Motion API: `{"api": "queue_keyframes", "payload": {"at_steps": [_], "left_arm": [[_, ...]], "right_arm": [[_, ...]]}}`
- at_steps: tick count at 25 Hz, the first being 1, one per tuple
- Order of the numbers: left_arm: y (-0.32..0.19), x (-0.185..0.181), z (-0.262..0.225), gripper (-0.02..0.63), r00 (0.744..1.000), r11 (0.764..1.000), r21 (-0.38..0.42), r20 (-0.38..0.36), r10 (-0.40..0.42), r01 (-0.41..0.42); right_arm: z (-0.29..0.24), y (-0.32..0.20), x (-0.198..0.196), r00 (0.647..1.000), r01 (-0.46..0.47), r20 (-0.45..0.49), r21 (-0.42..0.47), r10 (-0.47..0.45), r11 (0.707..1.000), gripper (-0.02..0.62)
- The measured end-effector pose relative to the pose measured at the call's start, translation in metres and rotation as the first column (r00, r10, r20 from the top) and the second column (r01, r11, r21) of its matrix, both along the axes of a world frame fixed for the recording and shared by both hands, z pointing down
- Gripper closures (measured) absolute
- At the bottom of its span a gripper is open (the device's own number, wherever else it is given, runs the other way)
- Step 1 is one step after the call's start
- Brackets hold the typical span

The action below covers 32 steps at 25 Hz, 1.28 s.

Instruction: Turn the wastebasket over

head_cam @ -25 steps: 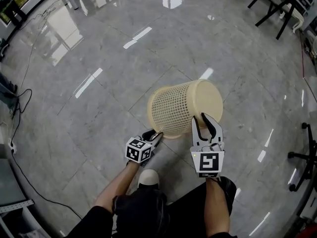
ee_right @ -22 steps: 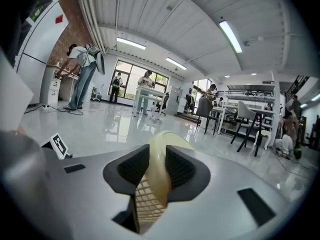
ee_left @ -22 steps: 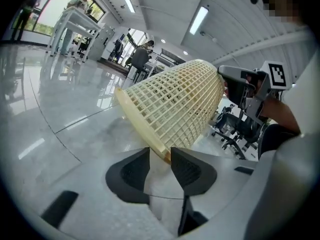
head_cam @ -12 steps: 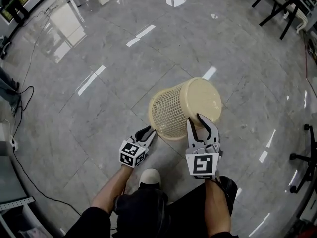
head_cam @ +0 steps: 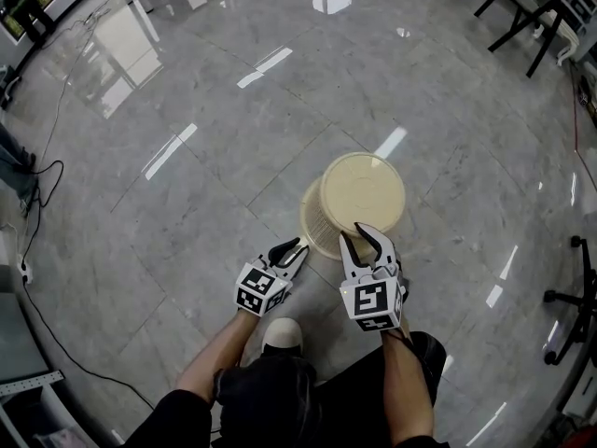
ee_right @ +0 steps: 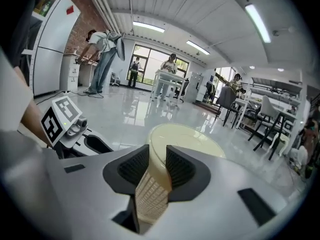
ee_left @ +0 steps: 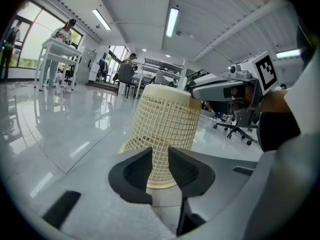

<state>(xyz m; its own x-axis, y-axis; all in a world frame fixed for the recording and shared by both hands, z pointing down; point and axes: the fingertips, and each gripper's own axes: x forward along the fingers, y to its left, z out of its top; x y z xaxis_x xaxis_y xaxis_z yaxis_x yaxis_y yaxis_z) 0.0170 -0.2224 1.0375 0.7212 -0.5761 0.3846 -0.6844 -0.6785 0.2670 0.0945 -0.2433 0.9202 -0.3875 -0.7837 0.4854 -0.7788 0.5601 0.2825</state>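
Both handheld tools have pale grey moulded bodies and curved black jaws with ribbed inner pads [ee_left: 135, 170]. The left gripper [head_cam: 295, 249], toward seven o'clock in the head view, and the right gripper [head_cam: 352, 231], toward five o'clock, each carry a white cube [head_cam: 260, 290] printed with black square markers. The left gripper's jaws have just been closing, with nothing between them. At six o'clock the person wears black short sleeves [head_cam: 173, 416], dark trousers [head_cam: 270, 399] and a white-toed shoe [head_cam: 281, 332].

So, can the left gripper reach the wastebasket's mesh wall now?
Probably yes. The wastebasket stands just ahead of the left gripper, only bare floor between. Its jaws have just been closing, empty. The right gripper grips its upturned base, off to the side.
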Motion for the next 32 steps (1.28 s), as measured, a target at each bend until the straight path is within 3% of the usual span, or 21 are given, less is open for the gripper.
{"api": "queue_keyframes", "payload": {"at_steps": [11,17,22,27,32], "left_arm": [[-0.01,0.0,-0.033,0.512,0.999,0.998,0.055,-0.04,0.002,0.0],[-0.025,-0.005,-0.087,0.581,0.995,0.985,0.167,-0.1,-0.024,0.041],[-0.03,0.003,-0.123,0.598,0.992,0.97,0.243,-0.125,-0.002,0.033],[-0.036,0.014,-0.14,0.598,0.992,0.963,0.27,-0.124,0.017,0.017],[-0.039,0.02,-0.136,0.598,0.996,0.965,0.264,-0.087,0.03,-0.006]], "right_arm": [[-0.007,-0.001,0.0,1.0,-0.01,0.015,0.003,0.01,1.0,0.494],[-0.024,-0.004,0.004,0.991,-0.064,0.117,0.022,0.061,0.998,0.528],[-0.04,-0.007,0.01,0.974,-0.112,0.202,0.038,0.102,0.993,0.574],[-0.043,-0.013,0.02,0.944,-0.175,0.28,-0.013,0.172,0.984,0.581],[-0.043,-0.014,0.025,0.933,-0.197,0.302,-0.024,0.195,0.98,0.581]]}}
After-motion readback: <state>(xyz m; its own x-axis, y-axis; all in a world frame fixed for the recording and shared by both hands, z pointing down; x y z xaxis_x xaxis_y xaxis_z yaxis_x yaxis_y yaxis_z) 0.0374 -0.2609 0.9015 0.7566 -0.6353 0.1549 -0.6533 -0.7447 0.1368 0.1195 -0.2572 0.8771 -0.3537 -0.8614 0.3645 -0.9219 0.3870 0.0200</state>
